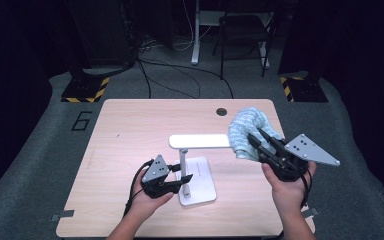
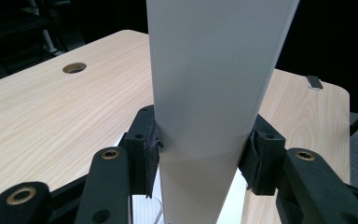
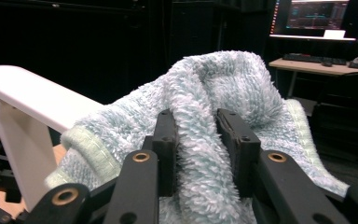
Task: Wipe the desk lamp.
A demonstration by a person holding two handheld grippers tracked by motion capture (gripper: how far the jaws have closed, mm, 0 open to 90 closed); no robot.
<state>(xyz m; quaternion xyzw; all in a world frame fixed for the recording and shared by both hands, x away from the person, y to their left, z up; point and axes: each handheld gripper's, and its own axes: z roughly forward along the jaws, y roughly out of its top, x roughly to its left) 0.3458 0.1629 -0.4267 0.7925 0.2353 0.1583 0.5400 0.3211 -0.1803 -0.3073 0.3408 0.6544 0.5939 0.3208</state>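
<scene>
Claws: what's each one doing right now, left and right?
Left claw: shut on the lamp post.
Right claw: shut on the towel.

A dark chair [image 1: 242, 37] stands beyond the table [image 1: 125, 130], cables [image 1: 180, 75] trailing across the floor

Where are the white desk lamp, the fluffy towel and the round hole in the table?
White desk lamp [image 1: 200, 141], high view: flat head bar.
Fluffy towel [image 1: 245, 125], high view: bunched top.
Round hole [image 1: 222, 111], high view: its dark centre.
</scene>
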